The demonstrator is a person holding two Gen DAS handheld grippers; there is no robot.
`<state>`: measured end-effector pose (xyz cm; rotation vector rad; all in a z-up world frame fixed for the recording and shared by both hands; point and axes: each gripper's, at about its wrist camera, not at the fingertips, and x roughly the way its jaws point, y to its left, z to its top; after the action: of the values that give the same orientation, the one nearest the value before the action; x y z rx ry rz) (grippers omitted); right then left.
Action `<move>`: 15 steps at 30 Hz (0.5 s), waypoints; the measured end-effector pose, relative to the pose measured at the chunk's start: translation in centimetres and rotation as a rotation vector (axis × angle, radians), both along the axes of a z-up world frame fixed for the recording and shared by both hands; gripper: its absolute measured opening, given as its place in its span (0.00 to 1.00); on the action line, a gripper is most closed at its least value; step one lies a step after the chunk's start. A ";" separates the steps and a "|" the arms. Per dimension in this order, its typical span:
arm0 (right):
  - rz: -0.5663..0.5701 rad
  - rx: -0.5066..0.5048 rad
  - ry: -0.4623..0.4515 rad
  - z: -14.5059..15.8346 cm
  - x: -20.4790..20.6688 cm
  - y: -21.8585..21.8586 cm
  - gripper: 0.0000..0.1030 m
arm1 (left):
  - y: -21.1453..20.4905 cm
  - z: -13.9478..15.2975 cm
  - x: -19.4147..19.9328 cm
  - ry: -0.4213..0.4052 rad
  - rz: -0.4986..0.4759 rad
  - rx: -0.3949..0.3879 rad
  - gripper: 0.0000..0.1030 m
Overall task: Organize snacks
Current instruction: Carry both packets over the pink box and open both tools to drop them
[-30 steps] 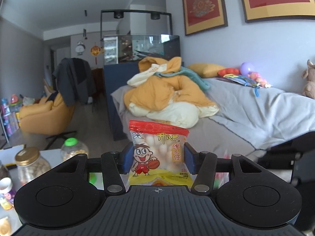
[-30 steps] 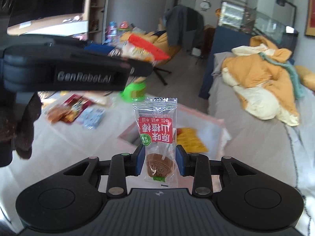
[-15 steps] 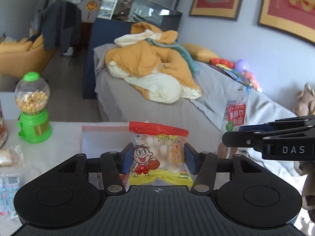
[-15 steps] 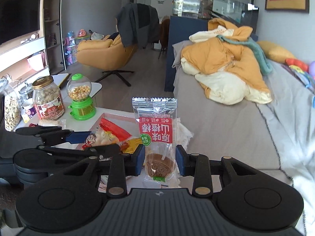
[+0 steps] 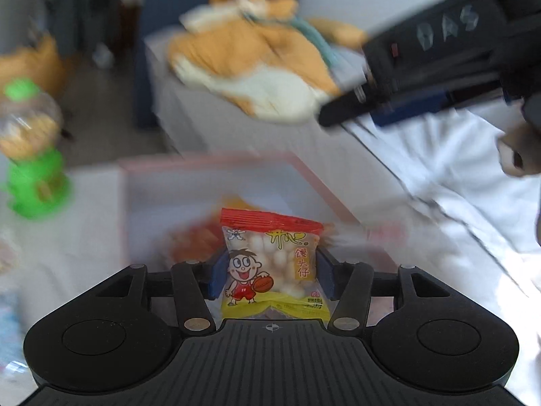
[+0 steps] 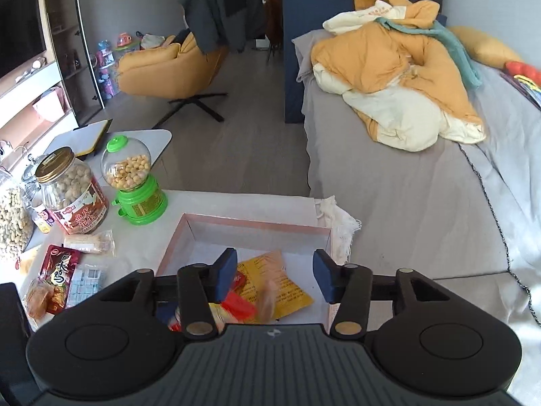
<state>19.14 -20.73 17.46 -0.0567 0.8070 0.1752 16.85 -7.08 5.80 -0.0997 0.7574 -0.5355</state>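
**One snack in my left gripper, my right gripper spread wide over the box**

My left gripper (image 5: 270, 272) holds a small bun-snack packet (image 5: 270, 264) upright, its blue pads pressed against both sides of the bag. The packet sits above the pink-rimmed box (image 5: 216, 164), on the near side of it. This view is blurred, so I cannot make out the snacks lying in the box behind the packet beyond red and orange shapes.

My right gripper (image 6: 274, 275) is spread wide with nothing between its pads. It hangs over the near edge of the pink-rimmed box (image 6: 253, 223). Inside the box lies a yellow packet (image 6: 284, 287) with a red wrapper (image 6: 240, 304) beside it; a blurred pale item (image 6: 267, 301) shows above the yellow packet.

Left of the box on the surface (image 6: 236, 203) stands a green candy dispenser (image 6: 135, 182), and further left a peanut jar (image 6: 72, 191). Near the box's left wall lie a nougat bar (image 6: 89, 243), a red snack pouch (image 6: 59, 270) and a pale blue packet (image 6: 86, 279). Beyond the box, a grey bed (image 6: 405, 203) carries an orange duvet (image 6: 389, 67).
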 end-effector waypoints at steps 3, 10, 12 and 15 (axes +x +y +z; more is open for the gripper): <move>-0.005 -0.023 0.005 -0.6 0.0 0.4 0.55 | -0.6 -0.9 0.4 0.020 -0.025 0.049 0.60; -0.038 -0.015 0.031 -0.5 0.4 1.0 0.55 | 2.7 1.0 -0.9 -0.111 0.191 -0.056 0.57; -0.052 -0.020 0.017 -0.3 0.3 1.0 0.55 | 4.1 1.6 -0.3 -0.104 0.214 -0.140 0.57; -0.069 -0.036 -0.007 0.1 0.3 1.2 0.55 | 3.6 0.7 1.0 0.028 0.035 -0.137 0.57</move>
<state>19.39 -19.52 17.53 -0.0633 0.8043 0.0956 17.84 -3.49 6.45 -0.2475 0.7450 -0.5532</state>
